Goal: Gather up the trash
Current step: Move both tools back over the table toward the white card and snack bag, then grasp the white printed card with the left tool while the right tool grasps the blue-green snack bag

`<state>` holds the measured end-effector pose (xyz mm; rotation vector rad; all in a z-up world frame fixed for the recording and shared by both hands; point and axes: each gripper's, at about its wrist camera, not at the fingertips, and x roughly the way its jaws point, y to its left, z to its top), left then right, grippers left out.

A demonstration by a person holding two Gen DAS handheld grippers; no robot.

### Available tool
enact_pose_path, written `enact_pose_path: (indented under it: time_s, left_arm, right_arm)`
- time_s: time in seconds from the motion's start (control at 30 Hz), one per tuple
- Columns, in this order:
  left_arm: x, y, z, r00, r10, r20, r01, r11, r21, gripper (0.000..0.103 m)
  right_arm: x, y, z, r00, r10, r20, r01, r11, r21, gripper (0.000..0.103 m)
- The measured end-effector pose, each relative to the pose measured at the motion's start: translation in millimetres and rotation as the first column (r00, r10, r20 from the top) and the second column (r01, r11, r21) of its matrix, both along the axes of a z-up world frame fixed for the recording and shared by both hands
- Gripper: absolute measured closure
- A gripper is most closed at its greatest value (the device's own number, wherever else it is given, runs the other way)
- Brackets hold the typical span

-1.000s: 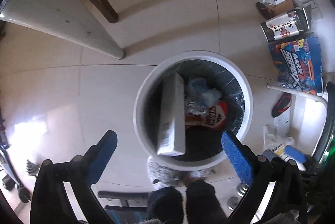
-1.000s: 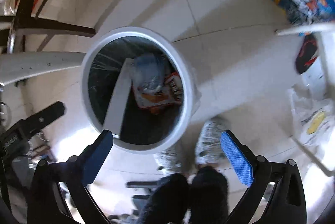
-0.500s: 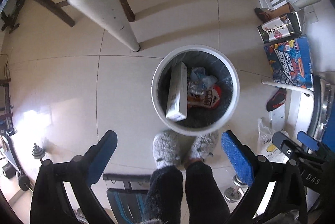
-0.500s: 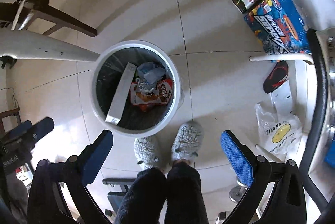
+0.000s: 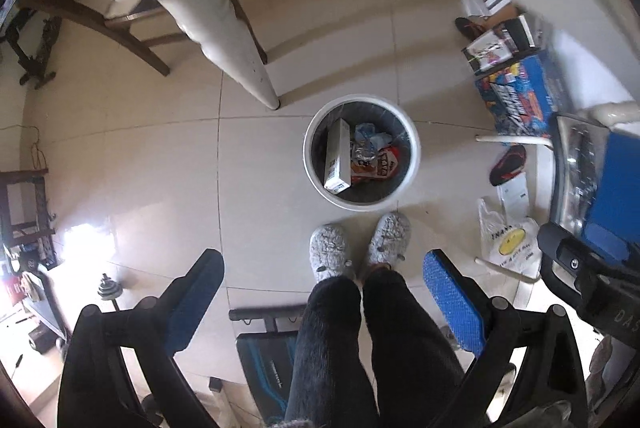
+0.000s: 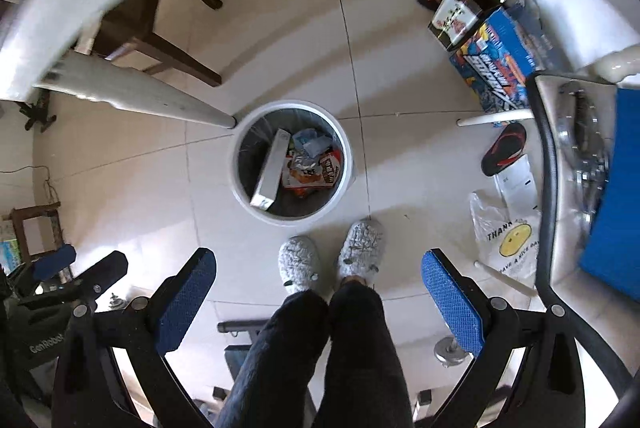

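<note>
Tiled floor; a white bin (image 5: 362, 158) at twelve o'clock already holds wrappers (image 5: 374, 160). Left gripper (image 5: 320, 292) and right gripper (image 6: 316, 292) both gape wide, empty. More collecting probably remains.

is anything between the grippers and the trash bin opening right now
Nothing visible is. Both the left gripper and the right gripper are open and empty, high above the white trash bin. Its mouth is uncovered, showing a white box and snack wrappers inside.
</note>
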<state>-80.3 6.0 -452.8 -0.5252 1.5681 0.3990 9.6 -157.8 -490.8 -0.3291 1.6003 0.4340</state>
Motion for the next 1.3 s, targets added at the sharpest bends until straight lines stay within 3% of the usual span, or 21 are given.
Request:
enact_pose_path:
  time_s: [0.13, 0.3, 0.53, 0.63, 0.77, 0.87, 0.97, 1.13, 1.3]
  left_arm:
    - [-6.4, 0.8, 57.4, 0.999, -0.004, 0.045, 0.004, 1.000, 0.015, 0.001]
    - [6.8, 15.1, 121.1, 0.986, 0.024, 0.163, -0.031, 0.999, 0.038, 0.001]
    - [90.1, 49.2, 185.5, 0.966, -0.038, 0.257, -0.006, 0.986, 0.168, 0.001]
    - [138.4, 66.4, 202.1, 0.957, -0.016, 0.289, -0.035, 0.985, 0.172, 0.001]
    - [228.1, 85.3, 205.0, 0.956, 0.017, 0.293, -0.062, 0.987, 0.146, 0.001]
    - [298.4, 96.6, 203.2, 0.963, 0.046, 0.267, -0.088, 0.985, 0.147, 0.001]
    - [380.8, 106.1, 195.9, 0.971, 0.087, 0.223, -0.112, 0.988, 0.103, 0.001]
    - [529.7, 102.9, 170.3, 0.985, 0.099, 0.144, -0.110, 0.992, 0.068, 0.001]
    - [639.5, 109.8, 126.4, 0.984, 0.151, 0.096, -0.150, 0.989, -0.015, 0.001]
  right_arm:
    - [-10.0, -1.9, 60.8, 1.000, -0.001, 0.013, 0.001, 1.000, 0.015, 0.000]
    - [-8.2, 0.0, 133.0, 0.999, -0.038, 0.018, 0.037, 0.997, 0.074, 0.000]
    - [59.9, 17.7, 215.6, 0.988, -0.138, 0.071, 0.124, 0.977, 0.176, 0.000]
    - [114.6, 17.4, 240.4, 0.973, -0.206, 0.108, 0.180, 0.960, 0.213, 0.000]
    - [196.3, 8.4, 248.9, 0.947, -0.309, 0.088, 0.280, 0.927, 0.250, 0.000]
    - [276.8, -2.5, 246.4, 0.921, -0.380, 0.087, 0.345, 0.899, 0.269, 0.000]
    - [375.3, -15.5, 234.2, 0.876, -0.476, 0.073, 0.442, 0.854, 0.274, 0.000]
    - [522.9, -34.4, 204.8, 0.795, -0.606, 0.024, 0.581, 0.773, 0.254, 0.000]
    - [633.5, -31.4, 170.6, 0.744, -0.669, -0.001, 0.648, 0.721, 0.246, 0.000]
